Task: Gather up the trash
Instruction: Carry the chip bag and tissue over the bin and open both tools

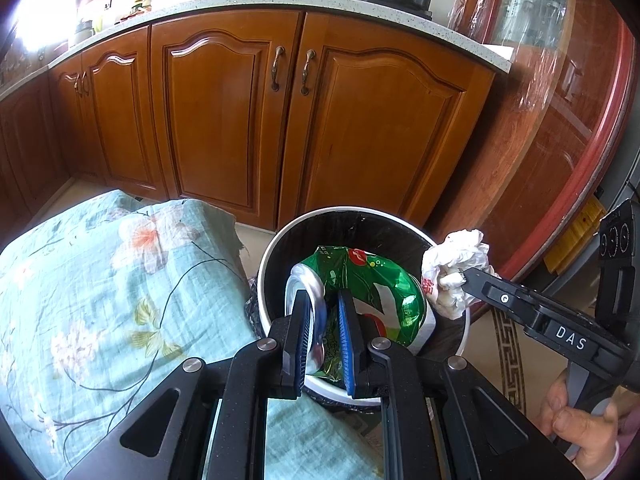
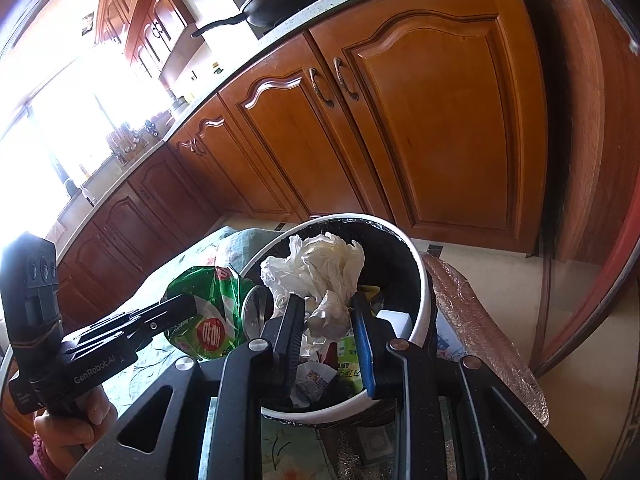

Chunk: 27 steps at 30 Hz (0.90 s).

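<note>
The can (image 1: 360,300) is thin glossy metal, crushed, green-printed with a bare silvery end. The paper wad (image 2: 320,276) is white, matt and crumpled. Beside the can, the bin (image 1: 276,248) has a smooth white plastic rim and a shiny black liner. The cloth (image 1: 100,280) is soft, matt floral fabric. The cabinets (image 1: 224,120) are varnished wood.

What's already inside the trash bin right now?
Through the right wrist view, the trash bin has a black liner and holds printed wrappers and something yellow low down. The crumpled white paper and both grippers' fingers cover most of the bottom.
</note>
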### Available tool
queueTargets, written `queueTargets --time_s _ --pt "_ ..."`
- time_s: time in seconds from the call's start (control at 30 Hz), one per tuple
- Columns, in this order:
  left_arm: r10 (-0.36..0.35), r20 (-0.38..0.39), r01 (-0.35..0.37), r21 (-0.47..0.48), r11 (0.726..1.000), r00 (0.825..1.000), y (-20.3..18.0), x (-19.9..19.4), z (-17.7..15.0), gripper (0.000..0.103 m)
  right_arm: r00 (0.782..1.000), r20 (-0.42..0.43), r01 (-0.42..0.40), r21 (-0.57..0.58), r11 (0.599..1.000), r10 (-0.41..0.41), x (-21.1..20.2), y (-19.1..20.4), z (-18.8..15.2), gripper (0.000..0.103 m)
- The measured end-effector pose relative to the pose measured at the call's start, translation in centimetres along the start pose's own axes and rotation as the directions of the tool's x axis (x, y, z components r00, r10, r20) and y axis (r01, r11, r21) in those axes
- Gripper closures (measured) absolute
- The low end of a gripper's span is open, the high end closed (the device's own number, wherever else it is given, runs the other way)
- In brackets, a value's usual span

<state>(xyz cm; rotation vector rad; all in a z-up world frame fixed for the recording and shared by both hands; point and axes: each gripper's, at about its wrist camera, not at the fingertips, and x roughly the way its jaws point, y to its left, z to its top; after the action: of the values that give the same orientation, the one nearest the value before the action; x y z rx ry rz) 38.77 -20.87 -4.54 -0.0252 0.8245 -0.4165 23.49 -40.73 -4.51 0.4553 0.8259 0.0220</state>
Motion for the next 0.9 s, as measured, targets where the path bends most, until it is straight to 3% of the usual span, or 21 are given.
queueTargets --time_s 0.9 --pt "0.041 -0.058 -0.039 0.030 0.999 0.997 -2.2 2.5 1.0 0.091 0.997 -0.062 0.048 -0.016 0.999 -0.049 1.7 -0.9 0.4 0.078"
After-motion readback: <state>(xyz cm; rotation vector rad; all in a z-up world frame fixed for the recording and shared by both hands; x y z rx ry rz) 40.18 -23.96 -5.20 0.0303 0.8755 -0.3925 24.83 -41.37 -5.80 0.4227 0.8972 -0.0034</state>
